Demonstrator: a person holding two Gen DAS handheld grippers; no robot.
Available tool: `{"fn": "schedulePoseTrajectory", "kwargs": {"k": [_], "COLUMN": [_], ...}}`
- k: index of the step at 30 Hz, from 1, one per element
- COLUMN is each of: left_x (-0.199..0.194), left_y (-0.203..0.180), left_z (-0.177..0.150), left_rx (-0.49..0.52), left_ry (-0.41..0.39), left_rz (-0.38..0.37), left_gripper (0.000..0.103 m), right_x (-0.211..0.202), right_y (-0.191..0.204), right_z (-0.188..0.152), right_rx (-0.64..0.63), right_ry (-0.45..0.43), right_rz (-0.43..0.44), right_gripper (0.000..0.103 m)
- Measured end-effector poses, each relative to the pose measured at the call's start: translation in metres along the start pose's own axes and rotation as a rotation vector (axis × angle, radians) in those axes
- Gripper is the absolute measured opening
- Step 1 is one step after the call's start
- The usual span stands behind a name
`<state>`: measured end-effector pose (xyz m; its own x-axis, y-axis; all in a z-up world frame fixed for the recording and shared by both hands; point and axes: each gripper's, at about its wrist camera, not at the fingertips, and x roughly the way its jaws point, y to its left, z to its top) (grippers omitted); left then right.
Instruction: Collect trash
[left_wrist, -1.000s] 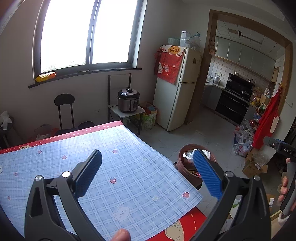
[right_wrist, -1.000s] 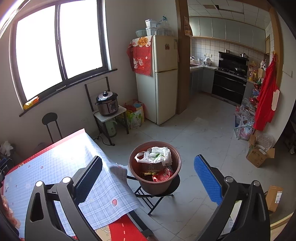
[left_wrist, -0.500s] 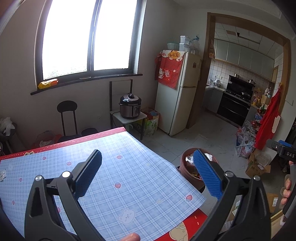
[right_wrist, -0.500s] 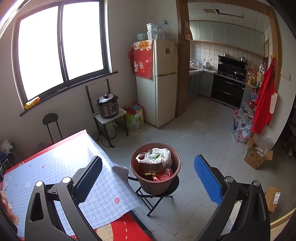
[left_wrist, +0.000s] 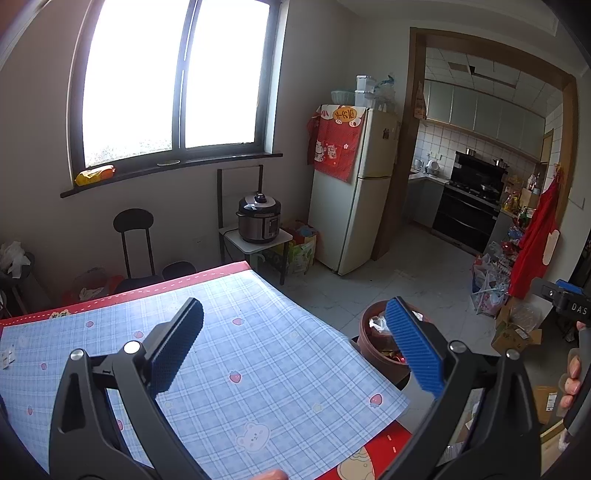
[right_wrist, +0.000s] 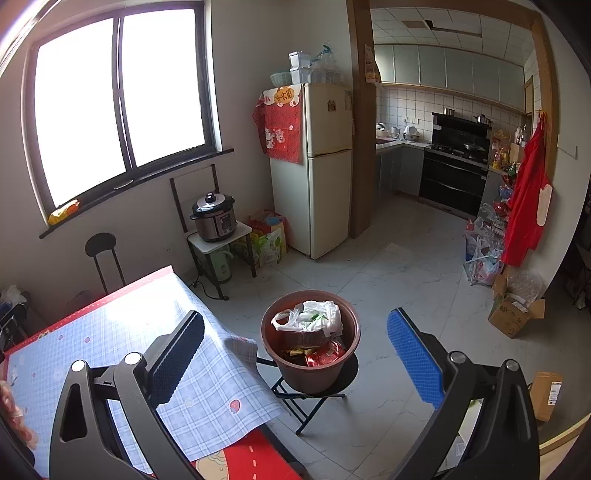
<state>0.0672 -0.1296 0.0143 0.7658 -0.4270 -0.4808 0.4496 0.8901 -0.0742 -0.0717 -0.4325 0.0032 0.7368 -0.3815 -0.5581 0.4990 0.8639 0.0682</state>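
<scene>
Left gripper (left_wrist: 295, 347): held above the table (left_wrist: 258, 354), jaws spread wide, nothing between them. One pad is dark, the other blue.

Right gripper (right_wrist: 295, 354): held beyond the table's corner, over the floor, jaws also spread wide and empty. Its body and the fingers (left_wrist: 570, 373) of the hand holding it show at the right edge of the left wrist view.

Table: covered by a blue checked cloth (right_wrist: 207, 376) with small pink prints, laid over a red cloth (left_wrist: 125, 293) that shows along the far edge and the near corner. The checked cloth overhangs the table's corner and droops.

Bin (right_wrist: 314, 376): brown, round, standing on a small black folding stool (right_wrist: 314, 400) just beside the table's corner. It holds the trash: a white plastic bag (right_wrist: 314, 319) on top, with red and dark wrappers (right_wrist: 325, 356) beneath. In the left wrist view the blue pad partly hides it.

Surroundings: window (left_wrist: 173, 81), fridge (right_wrist: 325, 166) with a red cloth hung on it, pressure cooker (right_wrist: 216, 218) on a small side table, black stool (left_wrist: 133, 236) by the wall, kitchen through the doorway, cardboard box (right_wrist: 513, 314) on the floor.
</scene>
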Motion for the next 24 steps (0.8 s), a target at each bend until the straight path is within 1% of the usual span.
{"fn": "schedulePoseTrajectory", "kwargs": {"k": [8, 15, 24], "left_x": [0.002, 0.002, 0.006], "left_y": [-0.004, -0.008, -0.010], "left_z": [0.003, 0.007, 0.009], "left_rx": [0.014, 0.016, 0.009], "left_ry": [0.003, 0.002, 0.008], "left_rz": [0.000, -0.006, -0.004], "left_gripper": [0.097, 0.097, 0.097], "right_x": [-0.002, -0.006, -0.005], "right_y": [-0.007, -0.010, -0.013], "right_z": [0.002, 0.006, 0.009], "right_rx": [0.030, 0.019, 0.023], "right_ry": [-0.007, -0.037, -0.043], "right_rz": [0.001, -0.013, -0.016], "right_gripper": [0.097, 0.097, 0.097]}}
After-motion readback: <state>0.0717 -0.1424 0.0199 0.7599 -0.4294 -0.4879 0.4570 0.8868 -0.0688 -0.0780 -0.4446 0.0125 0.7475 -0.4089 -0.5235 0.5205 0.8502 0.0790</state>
